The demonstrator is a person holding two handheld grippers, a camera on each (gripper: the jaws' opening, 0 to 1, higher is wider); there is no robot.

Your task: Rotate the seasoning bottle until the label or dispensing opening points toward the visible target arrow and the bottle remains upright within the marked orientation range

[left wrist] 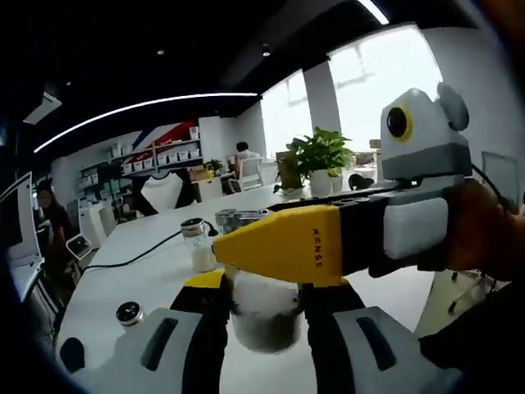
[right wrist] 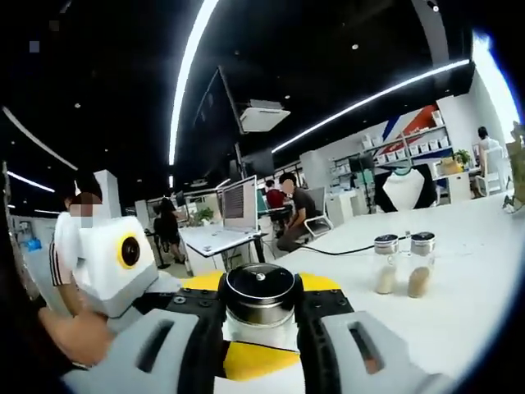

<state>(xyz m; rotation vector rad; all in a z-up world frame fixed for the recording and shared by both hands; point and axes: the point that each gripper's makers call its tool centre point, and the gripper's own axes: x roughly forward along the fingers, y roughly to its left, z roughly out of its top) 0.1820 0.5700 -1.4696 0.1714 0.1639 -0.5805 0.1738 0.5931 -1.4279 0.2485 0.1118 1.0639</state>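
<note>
- In the left gripper view, the left gripper (left wrist: pixel 264 316) is closing its two jaws around the glass body of the seasoning bottle (left wrist: pixel 262 316), pressing on both sides with dark seasoning lying at the bottom of the glass.
- The right gripper (left wrist: pixel 275 250), yellow-jawed, is reaching in from the right and crossing just above the left jaws, covering the top of the bottle.
- In the right gripper view, the right gripper (right wrist: pixel 261 316) is gripping the same seasoning bottle (right wrist: pixel 261 308) just under its shiny metal cap (right wrist: pixel 260 289), the jaws narrowed to the bottle's width; the bottle is standing upright between them.
- The yellow of the left gripper (right wrist: pixel 246 357) is showing below the bottle, between the right jaws.
- Beyond the right jaws, to their right, two small spice jars (right wrist: pixel 402 264) are standing side by side on the white table (right wrist: pixel 476 271), well apart from the held bottle.
- Beyond the left jaws, a jar of white powder (left wrist: pixel 198 244) is standing near a black cable (left wrist: pixel 131 258), and a loose round cap (left wrist: pixel 130 313) is lying to the left of the jaws.
- A potted plant (left wrist: pixel 320 160) is sitting farther back.
</note>
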